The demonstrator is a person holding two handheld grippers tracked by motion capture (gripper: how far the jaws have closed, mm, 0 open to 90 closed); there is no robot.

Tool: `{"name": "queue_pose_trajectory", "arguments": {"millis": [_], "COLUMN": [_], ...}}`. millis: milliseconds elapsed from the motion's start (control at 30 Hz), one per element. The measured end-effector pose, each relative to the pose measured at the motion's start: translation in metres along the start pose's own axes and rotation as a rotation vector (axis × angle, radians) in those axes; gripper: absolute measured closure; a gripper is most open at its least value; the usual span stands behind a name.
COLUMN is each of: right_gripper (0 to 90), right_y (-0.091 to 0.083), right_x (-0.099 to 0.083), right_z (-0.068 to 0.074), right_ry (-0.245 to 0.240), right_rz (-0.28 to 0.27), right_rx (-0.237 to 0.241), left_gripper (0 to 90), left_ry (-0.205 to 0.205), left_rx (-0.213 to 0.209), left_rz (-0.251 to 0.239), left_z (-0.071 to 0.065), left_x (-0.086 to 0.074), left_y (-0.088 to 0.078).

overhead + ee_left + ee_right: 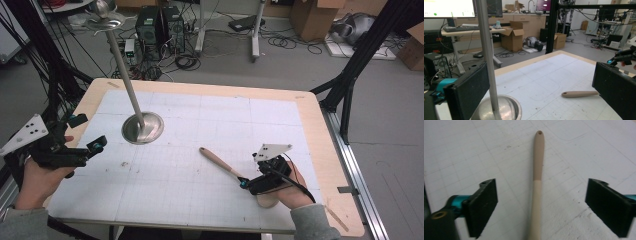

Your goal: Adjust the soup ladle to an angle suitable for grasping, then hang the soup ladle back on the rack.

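Right gripper [541,207] wide apart astride the wooden spoon handle [537,170], untouching — left gripper [536,92] likewise wide, empty.

One wooden spoon [220,163], one metal stand [142,127]

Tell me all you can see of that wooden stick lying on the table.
The wooden stick looks like a utensil handle: slim, rounded, two-toned, darker tan toward the far tip and paler near the right gripper. A small hole pierces its tip. It lies flat on the white gridded mat, slanting up and left in the high view. The right gripper's jaws stand wide open on either side of it, apart from it. Its near end is hidden beneath that gripper, so I cannot tell what it ends in.
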State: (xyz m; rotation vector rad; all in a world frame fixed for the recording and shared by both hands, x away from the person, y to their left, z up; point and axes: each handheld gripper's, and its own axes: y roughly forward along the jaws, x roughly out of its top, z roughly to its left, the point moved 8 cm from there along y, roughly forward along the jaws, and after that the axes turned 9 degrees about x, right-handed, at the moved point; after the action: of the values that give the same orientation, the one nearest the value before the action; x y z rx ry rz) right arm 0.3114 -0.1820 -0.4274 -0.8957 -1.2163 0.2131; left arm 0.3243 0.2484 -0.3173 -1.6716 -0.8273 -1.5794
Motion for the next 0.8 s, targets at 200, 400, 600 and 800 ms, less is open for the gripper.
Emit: {"name": "queue_pose_trajectory", "arguments": {"millis": [200, 400, 600, 800], "right_gripper": [8.9, 8.9, 9.0, 9.2], "right_y": [-0.012, -0.011, 0.0, 0.014], "right_x": [-0.006, -0.012, -0.015, -0.015], "right_z": [-0.008, -0.01, -0.008, -0.007], "right_ry": [0.024, 0.036, 0.045, 0.019], "right_rz": [-0.022, -0.011, 0.041, 0.07], "right_rx": [-0.019, -0.024, -0.014, -0.008], "left_gripper": [1.9, 1.9, 1.9, 1.9], "left_ry": [-0.006, 0.0, 0.008, 0.006], "left_rx": [-0.004, -0.018, -0.026, -0.025], "left_rz": [-0.001, 0.012, 0.02, 0.032], "left_z": [0.0, -0.004, -0.007, -0.008], "left_x": [0.0, -0.001, -0.003, -0.005], "left_y": [0.005, 0.012, 0.015, 0.017]}}
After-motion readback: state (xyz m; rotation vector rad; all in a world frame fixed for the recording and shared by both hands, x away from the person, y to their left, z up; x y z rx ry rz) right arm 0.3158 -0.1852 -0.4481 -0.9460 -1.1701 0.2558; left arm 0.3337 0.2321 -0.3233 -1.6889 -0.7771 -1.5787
